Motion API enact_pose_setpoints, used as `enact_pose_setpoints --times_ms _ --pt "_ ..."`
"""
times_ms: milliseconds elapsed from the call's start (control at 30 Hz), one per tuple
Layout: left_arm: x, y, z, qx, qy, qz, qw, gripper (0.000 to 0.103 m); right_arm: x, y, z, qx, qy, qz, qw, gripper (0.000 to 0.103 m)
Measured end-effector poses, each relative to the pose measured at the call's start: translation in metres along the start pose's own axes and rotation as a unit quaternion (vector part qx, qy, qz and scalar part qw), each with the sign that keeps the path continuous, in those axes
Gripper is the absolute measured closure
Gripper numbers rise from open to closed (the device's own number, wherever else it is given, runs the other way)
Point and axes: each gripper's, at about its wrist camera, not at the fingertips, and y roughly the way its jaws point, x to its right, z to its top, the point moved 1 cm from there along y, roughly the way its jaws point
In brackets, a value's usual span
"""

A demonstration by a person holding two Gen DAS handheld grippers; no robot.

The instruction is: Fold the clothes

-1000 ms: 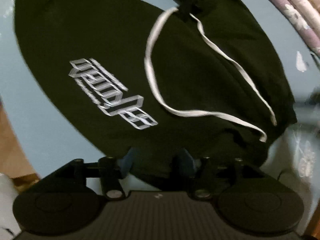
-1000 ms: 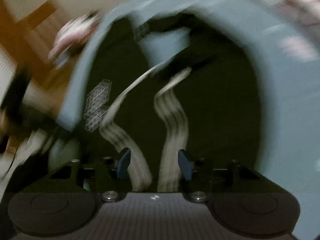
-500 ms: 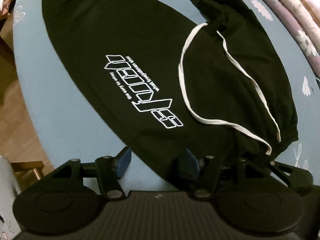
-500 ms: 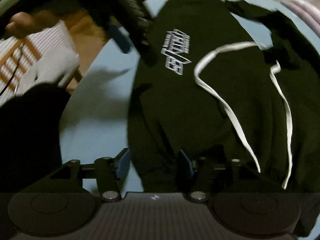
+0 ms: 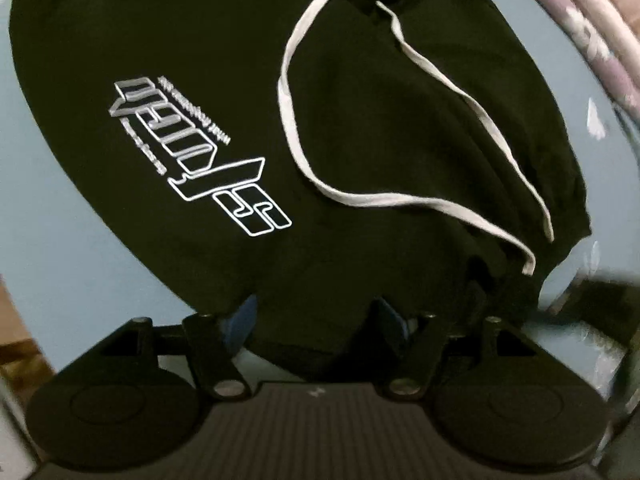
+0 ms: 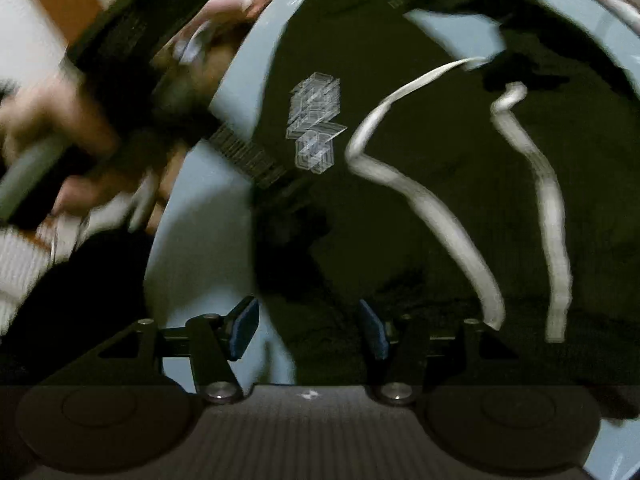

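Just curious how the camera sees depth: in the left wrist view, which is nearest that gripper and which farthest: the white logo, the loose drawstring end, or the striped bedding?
1. Loose drawstring end, lower right, nearest the left gripper.
2. White logo, left of centre on the black garment.
3. Striped bedding, top right corner, farthest.

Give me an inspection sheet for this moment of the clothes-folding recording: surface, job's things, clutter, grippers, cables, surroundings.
Surface: light blue sheet with small pale prints, partly covered by the garment.
Job's things: black garment spread flat, white outline logo facing up, white drawstring lying loose across it.
Clutter: nothing seen.
Grippers: left gripper open, garment's near edge between its blue fingers; right gripper open over the garment's edge. The right view is motion-blurred.
Cables: nothing seen.
Surroundings: rolled floral bedding along the far right edge; wooden floor at the left; a person's hand on the other gripper's handle.
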Motion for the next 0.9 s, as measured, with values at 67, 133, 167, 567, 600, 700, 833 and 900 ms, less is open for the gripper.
enact_pose_setpoints --times_ms 67,133,167,567,600,700,833,900 --pt "0.016 -0.008 0.002 0.011 0.025 0.006 0.9996 0.036 0.032 -0.018 0.002 0.029 0.043 -0.044 0.998 0.042" --pt "0.034 -0.012 0.006 0.024 0.047 -0.022 0.9984 0.036 0.064 -0.037 0.005 0.057 0.086 -0.088 0.991 0.042" --pt "0.044 -0.014 0.007 0.028 0.056 -0.037 0.9973 0.036 0.08 -0.046 0.006 0.071 0.108 -0.11 0.985 0.042" --pt "0.125 0.025 -0.006 -0.014 0.17 -0.071 0.9829 0.036 0.171 -0.044 -0.023 0.088 0.261 -0.153 0.949 0.042" --pt "0.126 0.028 -0.007 -0.019 0.17 -0.068 0.9829 0.035 0.17 -0.04 -0.021 0.077 0.252 -0.162 0.951 0.043" --pt "0.125 0.031 -0.007 -0.026 0.167 -0.068 0.9833 0.035 0.167 -0.03 -0.018 0.035 0.205 -0.238 0.949 0.046" --pt "0.119 0.034 -0.003 -0.034 0.154 -0.08 0.9842 0.033 0.183 -0.036 -0.025 0.023 0.216 -0.269 0.938 0.046" --pt "0.117 0.035 -0.005 -0.039 0.156 -0.079 0.9839 0.032 0.187 -0.043 -0.025 0.025 0.215 -0.273 0.937 0.044"
